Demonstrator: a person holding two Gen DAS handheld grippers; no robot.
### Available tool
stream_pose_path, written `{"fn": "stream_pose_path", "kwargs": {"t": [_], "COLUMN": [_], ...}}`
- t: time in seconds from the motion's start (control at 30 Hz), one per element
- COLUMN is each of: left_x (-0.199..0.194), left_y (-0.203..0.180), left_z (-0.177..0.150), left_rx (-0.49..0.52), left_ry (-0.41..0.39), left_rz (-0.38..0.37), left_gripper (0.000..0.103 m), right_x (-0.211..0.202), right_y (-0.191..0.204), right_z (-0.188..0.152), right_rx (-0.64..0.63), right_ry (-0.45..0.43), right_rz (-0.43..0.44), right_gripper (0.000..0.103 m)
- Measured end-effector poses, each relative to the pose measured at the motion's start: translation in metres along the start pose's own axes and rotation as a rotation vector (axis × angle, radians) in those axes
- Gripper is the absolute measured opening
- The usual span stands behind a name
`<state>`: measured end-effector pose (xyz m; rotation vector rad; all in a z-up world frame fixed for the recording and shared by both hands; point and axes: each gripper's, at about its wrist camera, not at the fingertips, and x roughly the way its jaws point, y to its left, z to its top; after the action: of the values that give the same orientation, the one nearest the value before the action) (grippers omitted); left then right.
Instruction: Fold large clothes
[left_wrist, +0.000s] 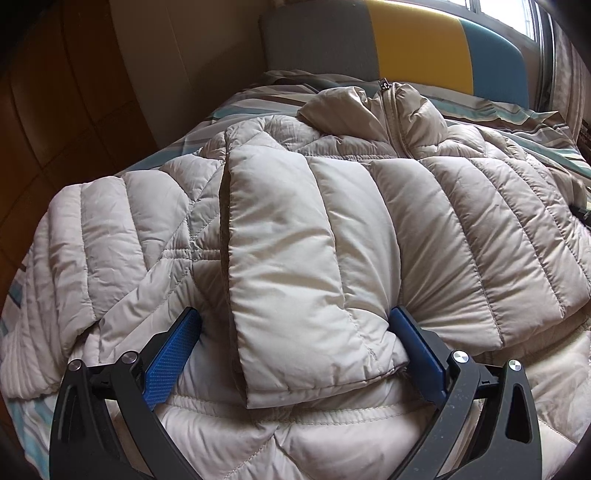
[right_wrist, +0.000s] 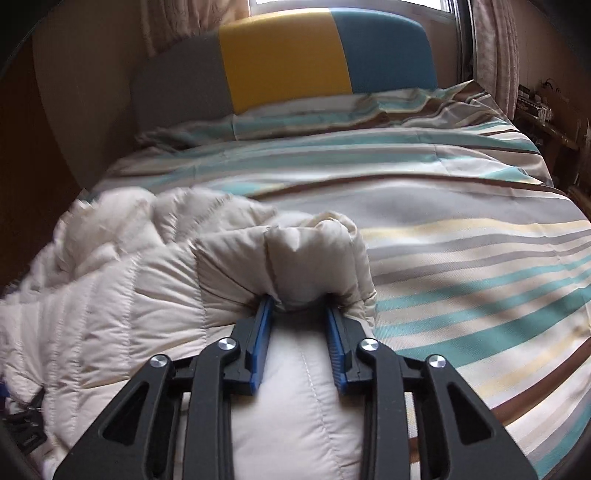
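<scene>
Garment: beige quilted puffer jacket (left_wrist: 369, 221), spread over the striped bedspread (right_wrist: 443, 221); fills the centre and lower part of the left wrist frame, lower left of the right wrist frame.
Sleeve: one sleeve (left_wrist: 295, 258) lies folded across the jacket body, cuff end at lower centre of the left wrist frame.
Collar: zipper (left_wrist: 388, 110) runs up to the collar, upper centre of the left wrist frame.
Left gripper (left_wrist: 295, 317): blue pads wide apart, one on each side of the sleeve cuff; not clamped.
Right gripper (right_wrist: 299, 306): pads closed in on a bunched fold of jacket fabric, centre of the right wrist frame; fabric bulges above the pads.
Headboard (right_wrist: 288, 55): grey, yellow and teal panels, top of both frames.
Curtain (right_wrist: 495, 48): upper right, beside the window.
</scene>
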<state>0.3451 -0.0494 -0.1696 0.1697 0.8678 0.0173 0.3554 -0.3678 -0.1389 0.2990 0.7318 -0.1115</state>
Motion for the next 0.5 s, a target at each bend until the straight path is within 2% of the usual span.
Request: {"fn": "stream_pose_path", "kwargs": {"t": [0.07, 0.2, 0.27, 0.33, 0.43, 0.5], "left_x": [0.000, 0.000, 0.000, -0.002, -0.002, -0.002], "left_y": [0.000, 0.000, 0.000, 0.000, 0.000, -0.001], "left_z": [0.000, 0.000, 0.000, -0.001, -0.001, -0.001], "left_rx": [-0.002, 0.000, 0.001, 0.001, 0.001, 0.000], "left_ry": [0.000, -0.002, -0.002, -0.002, -0.003, -0.002], "left_rz": [-0.002, 0.000, 0.001, 0.002, 0.001, 0.001], "left_gripper": [0.100, 0.100, 0.100, 0.100, 0.100, 0.100], "right_x": [-0.024, -0.055, -0.061, -0.058, -0.040, -0.026], "right_y": [0.005, 0.024, 0.026, 0.017, -0.002, -0.008], "right_z": [-0.002, -0.022, -0.036, -0.045, -0.053, -0.058], "right_rx": [-0.006, -0.134, -0.172, -0.143, -0.057, -0.030], "right_ry": [-0.037, -0.046, -0.025, 0.014, 0.074, 0.117], "right_rz": [0.020, -0.011, -0.074, -0.110, -0.083, -0.068], "right_gripper": [0.048, 0.045, 0.044, 0.042, 0.043, 0.049]}}
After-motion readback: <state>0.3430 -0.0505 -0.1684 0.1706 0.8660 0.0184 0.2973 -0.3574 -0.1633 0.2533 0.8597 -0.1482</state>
